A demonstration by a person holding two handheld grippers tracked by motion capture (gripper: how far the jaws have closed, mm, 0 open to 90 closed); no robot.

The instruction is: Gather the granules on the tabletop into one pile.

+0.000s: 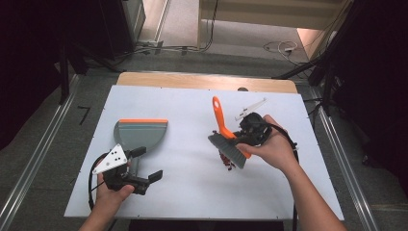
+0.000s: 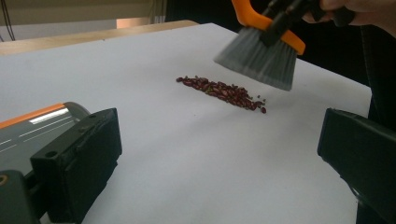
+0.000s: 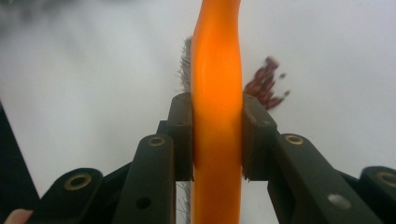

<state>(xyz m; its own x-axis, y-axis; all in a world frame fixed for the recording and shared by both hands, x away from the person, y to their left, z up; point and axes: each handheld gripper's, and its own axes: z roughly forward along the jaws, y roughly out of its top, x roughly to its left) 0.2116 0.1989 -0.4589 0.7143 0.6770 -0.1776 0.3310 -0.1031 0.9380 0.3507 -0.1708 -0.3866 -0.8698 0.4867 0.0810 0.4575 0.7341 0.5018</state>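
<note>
White tabletop (image 1: 192,187) w/ a wood strip at the far edge, dark room around it, cables on the floor beyond. Landmark: the pile of red beans (image 2: 223,91), lying in a short streak near the table's middle-right. Brush (image 1: 226,137), orange handle + grey bristles, hangs just above the beans, bristles not touching the surface in the left gripper view, handle slanting up and away. Right gripper (image 1: 243,137) is clamped on the brush handle; in its own view both pads press the orange handle from either side, beans showing just past it. Dustpan (image 1: 142,134), grey w/ orange lip, lies flat well left of the beans. Left gripper (image 1: 144,166) sits at the dustpan's near end, jaws wide apart, nothing between them, beans well ahead of it.
</note>
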